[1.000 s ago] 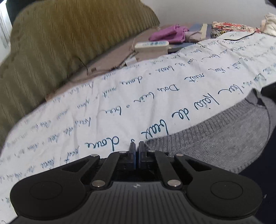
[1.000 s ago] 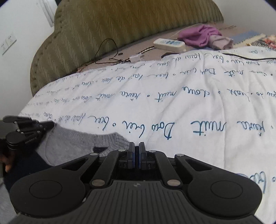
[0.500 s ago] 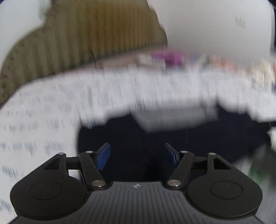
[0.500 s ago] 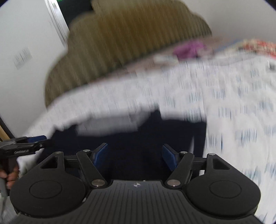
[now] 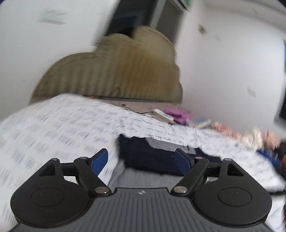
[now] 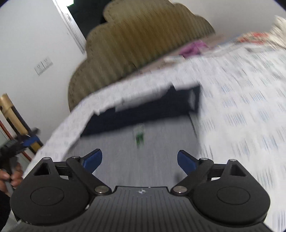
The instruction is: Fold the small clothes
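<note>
Now we note both claws released: left claw [image 5: 143, 161] and right claw [image 6: 139, 160], clamped on grey knit a second ago, have just been opening, nothing between pads. Sweater [image 6: 143, 125] lies flat on bed sheet [image 6: 241, 107]. We judge fold laid.

A bedroom in a home. A bed with a white sheet [image 5: 59, 125] printed in blue handwriting stands against a padded olive headboard [image 6: 143, 46]. Left of the headboard are a light switch [image 6: 43, 65] and a doorway [image 6: 85, 16]; loose clothes [image 5: 177, 115] lie below it.
</note>
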Demonstrator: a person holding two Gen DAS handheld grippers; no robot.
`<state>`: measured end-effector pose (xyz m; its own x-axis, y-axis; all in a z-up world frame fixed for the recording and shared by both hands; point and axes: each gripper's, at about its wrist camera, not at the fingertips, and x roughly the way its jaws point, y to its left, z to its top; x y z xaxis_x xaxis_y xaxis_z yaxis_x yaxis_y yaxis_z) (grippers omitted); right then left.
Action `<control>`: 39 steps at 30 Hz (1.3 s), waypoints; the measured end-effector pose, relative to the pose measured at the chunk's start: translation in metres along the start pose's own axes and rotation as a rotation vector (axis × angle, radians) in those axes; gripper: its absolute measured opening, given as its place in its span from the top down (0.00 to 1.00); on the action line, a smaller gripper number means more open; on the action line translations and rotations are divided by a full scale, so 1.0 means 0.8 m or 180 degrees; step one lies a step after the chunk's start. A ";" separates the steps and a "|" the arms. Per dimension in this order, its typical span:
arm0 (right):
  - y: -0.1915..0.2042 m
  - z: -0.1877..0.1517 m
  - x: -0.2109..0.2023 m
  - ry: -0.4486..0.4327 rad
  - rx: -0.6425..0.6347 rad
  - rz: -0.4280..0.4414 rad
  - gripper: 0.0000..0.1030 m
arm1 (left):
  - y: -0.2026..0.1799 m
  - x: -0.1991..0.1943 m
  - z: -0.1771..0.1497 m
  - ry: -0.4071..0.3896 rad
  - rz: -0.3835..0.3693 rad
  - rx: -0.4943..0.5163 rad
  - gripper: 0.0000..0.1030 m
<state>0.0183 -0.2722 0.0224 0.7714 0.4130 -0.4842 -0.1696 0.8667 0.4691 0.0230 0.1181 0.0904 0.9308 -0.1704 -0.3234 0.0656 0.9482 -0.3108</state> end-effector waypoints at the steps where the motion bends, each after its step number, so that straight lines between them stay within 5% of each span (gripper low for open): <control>1: -0.001 -0.021 -0.015 0.0035 0.0078 -0.0029 0.10 | 0.011 -0.022 -0.012 0.0006 0.0046 -0.0197 0.18; 4: 0.000 -0.067 -0.045 0.0157 0.0315 -0.0013 0.11 | 0.032 -0.056 -0.048 0.0267 0.0161 -0.0693 0.18; 9: 0.012 -0.100 -0.060 0.0291 0.0652 0.0321 0.11 | 0.024 -0.062 -0.096 0.0879 -0.0358 -0.1052 0.18; 13: 0.014 -0.124 -0.061 0.0574 0.1086 0.0673 0.12 | 0.032 -0.060 -0.130 0.1213 -0.0361 -0.1452 0.18; 18: 0.007 -0.155 -0.083 0.0724 0.1209 0.0620 0.18 | 0.058 -0.089 -0.139 0.1205 -0.0276 -0.1669 0.18; 23: 0.009 -0.160 -0.123 0.0614 0.1197 0.0430 0.14 | 0.107 -0.146 -0.075 0.0651 0.0205 -0.1348 0.18; 25: 0.007 -0.161 -0.131 0.0604 0.1166 0.0374 0.14 | 0.130 -0.161 -0.050 0.0610 0.0277 -0.1364 0.18; 28: -0.010 -0.166 -0.134 0.0609 0.1267 0.0324 0.17 | 0.145 -0.158 -0.049 0.0874 0.0143 -0.1532 0.18; 34: -0.032 -0.177 -0.121 0.0638 0.1590 0.0502 0.22 | 0.106 -0.114 -0.127 0.1624 -0.0175 -0.1639 0.18; 39: -0.037 -0.175 -0.123 0.0688 0.1632 0.0509 0.22 | 0.105 -0.110 -0.133 0.1595 -0.0167 -0.1688 0.17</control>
<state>-0.1383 -0.2990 -0.0471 0.6087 0.6221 -0.4925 0.0866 0.5649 0.8206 -0.0915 0.1844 -0.0025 0.6466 -0.4348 -0.6268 -0.1956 0.6997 -0.6871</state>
